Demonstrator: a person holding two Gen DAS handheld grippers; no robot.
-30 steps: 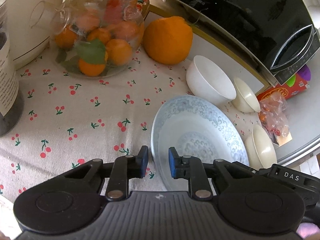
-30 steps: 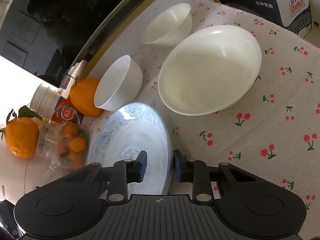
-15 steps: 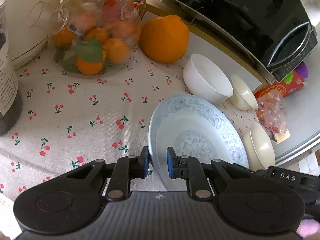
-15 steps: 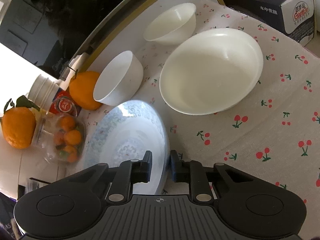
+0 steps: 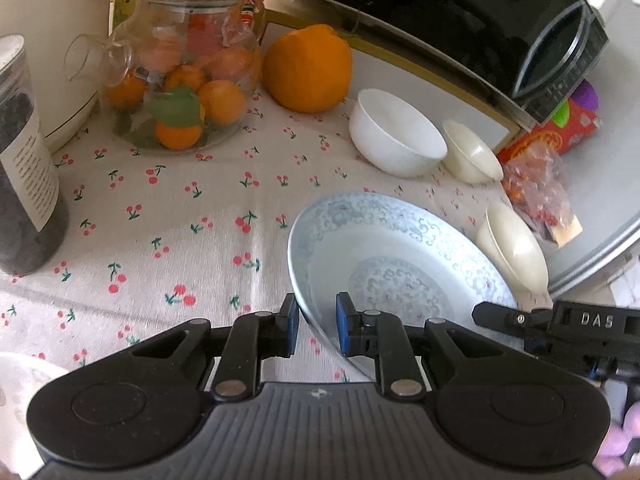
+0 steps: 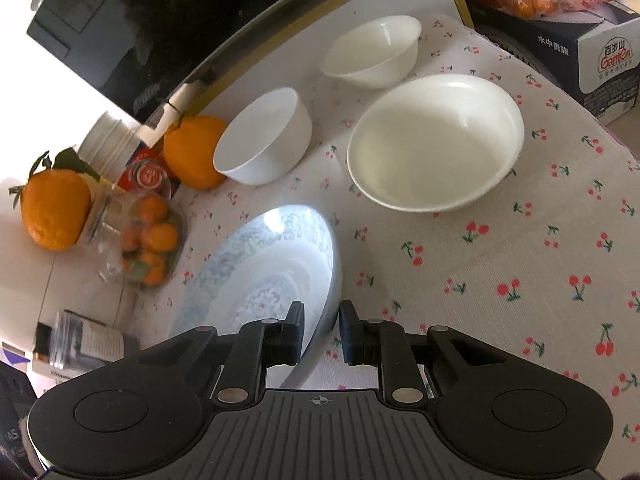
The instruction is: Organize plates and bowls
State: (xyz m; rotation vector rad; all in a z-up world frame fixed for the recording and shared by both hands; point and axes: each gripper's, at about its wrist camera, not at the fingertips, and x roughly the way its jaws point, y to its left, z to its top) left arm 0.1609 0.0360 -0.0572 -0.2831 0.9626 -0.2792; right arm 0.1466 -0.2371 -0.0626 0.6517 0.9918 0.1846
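Left gripper (image 5: 317,330): my blue pads sit one on each side of the patterned plate's near-left rim, a small gap showing at each pad; I cannot tell if they pinch it.
Right gripper (image 6: 321,330): my black fingers straddle the same plate's right rim, with a sliver of space beside the rim on each side; contact is unclear.
Patterned plate (image 5: 396,264): pale blue with a scroll pattern, on the cherry-print cloth (image 5: 168,208), between my two grippers; whether it is lifted I cannot tell.
Large white dish (image 6: 436,144): on the cloth, far right of the patterned plate, apart from it.
White bowl (image 6: 264,136): deep, far of the plate, just beside the big orange (image 6: 194,152).
Second white bowl (image 6: 372,52): farther back, near the large dish's far rim.
Glass jar (image 5: 180,80): on the far left, wooden lid, small oranges inside.
Dark canister (image 5: 24,168): at the left edge, labelled.
Microwave (image 5: 480,20): black, along the far side.
Carton (image 6: 600,60): printed box at the far right.
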